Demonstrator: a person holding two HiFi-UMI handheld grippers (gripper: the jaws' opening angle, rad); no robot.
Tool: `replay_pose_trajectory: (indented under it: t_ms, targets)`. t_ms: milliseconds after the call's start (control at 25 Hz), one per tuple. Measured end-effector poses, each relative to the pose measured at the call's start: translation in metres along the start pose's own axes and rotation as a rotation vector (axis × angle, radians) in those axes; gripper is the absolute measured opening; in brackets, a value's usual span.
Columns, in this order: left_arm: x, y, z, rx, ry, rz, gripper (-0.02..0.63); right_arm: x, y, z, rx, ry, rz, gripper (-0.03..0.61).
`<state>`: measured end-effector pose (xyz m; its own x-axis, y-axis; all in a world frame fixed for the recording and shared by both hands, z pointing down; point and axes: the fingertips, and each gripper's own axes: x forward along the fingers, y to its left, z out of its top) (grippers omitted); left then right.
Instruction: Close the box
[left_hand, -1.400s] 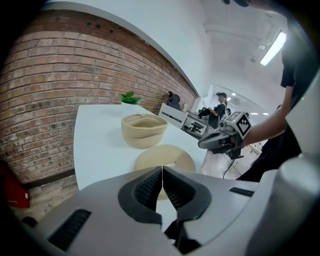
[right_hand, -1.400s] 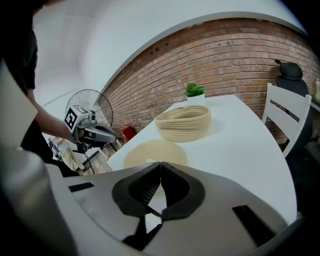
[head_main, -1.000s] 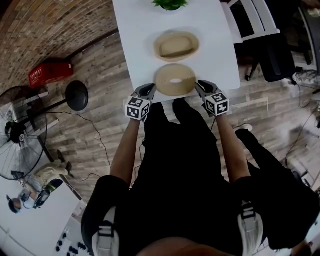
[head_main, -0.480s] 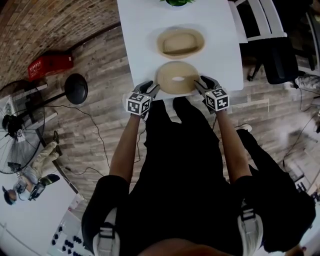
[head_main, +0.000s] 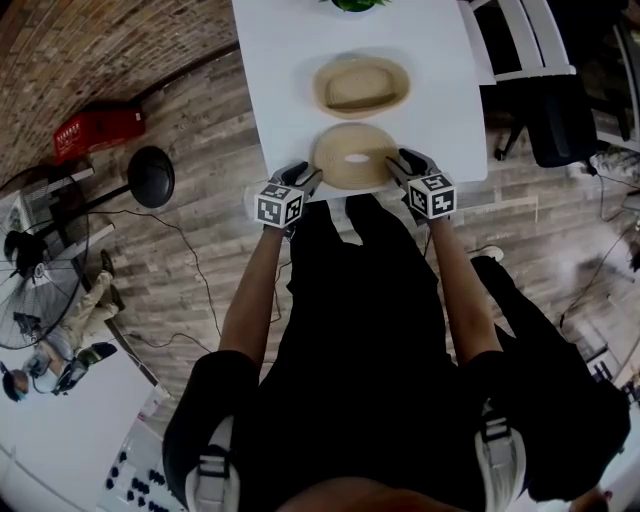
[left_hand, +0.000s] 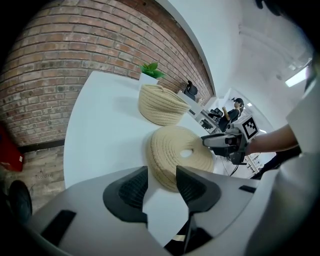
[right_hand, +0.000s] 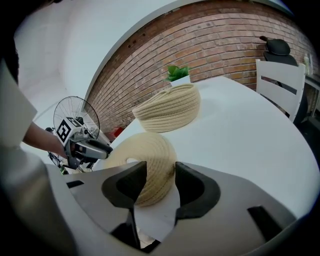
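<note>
One coiled-rope lid (head_main: 352, 157), holed centre; one matching basket (head_main: 361, 84). Left gripper (left_hand: 161, 176), right gripper (right_hand: 160, 172): jaws just opening, straddling lid rim, seemingly not pressing.

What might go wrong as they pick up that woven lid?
The left gripper and right gripper have just been opening, the lid's rim between each one's jaws, ungripped. The lid lies by the table's near edge; a nudge might push it off. The weave may sag or slip if one gripper closes first.

White table (head_main: 440, 120): basket (head_main: 322, 88), lid (head_main: 335, 162) (near edge), plant (head_main: 352, 4).
</note>
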<state>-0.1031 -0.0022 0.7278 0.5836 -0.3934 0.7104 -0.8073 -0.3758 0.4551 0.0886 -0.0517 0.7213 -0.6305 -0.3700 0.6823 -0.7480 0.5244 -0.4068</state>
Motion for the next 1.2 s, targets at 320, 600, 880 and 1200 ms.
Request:
replay_pose_trajectory:
  t_ms: [320, 600, 880, 1200]
  targets:
    - [0.009, -0.004, 0.002, -0.065, 0.027, -0.054, 0.199, 0.005, -0.001, -0.004, 0.024, 0.013, -0.018, 0.178]
    - [0.011, -0.002, 0.005, -0.078, 0.038, -0.047, 0.189, 0.006, -0.003, -0.005, 0.015, 0.029, -0.041, 0.175]
    - [0.013, -0.003, 0.005, -0.066, 0.061, -0.034, 0.175, 0.008, -0.004, -0.005, 0.055, 0.035, -0.062, 0.164]
    - [0.01, -0.007, 0.01, -0.058, 0.054, -0.03, 0.163, 0.005, -0.003, -0.005, 0.082, 0.038, -0.105, 0.158]
